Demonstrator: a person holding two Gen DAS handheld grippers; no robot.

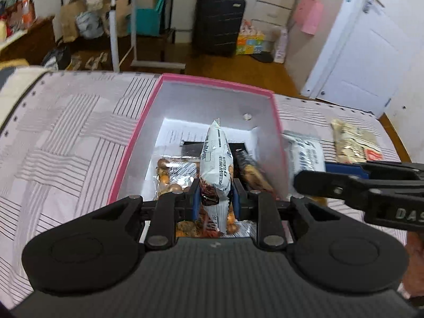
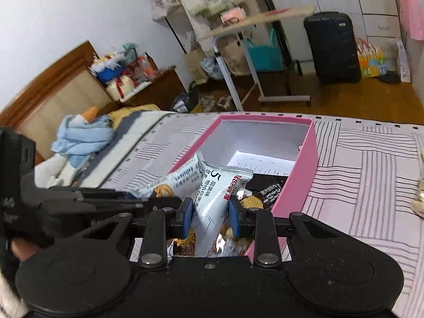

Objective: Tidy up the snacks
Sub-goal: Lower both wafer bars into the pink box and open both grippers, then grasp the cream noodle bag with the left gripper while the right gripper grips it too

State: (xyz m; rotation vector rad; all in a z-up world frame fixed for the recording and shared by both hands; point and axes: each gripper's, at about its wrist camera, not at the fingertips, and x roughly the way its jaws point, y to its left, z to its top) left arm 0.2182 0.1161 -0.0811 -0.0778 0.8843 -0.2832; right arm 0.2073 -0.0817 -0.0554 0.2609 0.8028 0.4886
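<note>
Print on both packets is blurred and my own grippers hide the near end of the pink box (image 1: 137, 143) on the bed, where my left jaws pinch a white snack packet (image 1: 216, 164) upright over loose snacks, right jaws pinching another white packet (image 2: 212, 206).

box (image 1: 278, 132) on bed (image 1: 66, 137), snacks (image 1: 169, 172) inside
</note>
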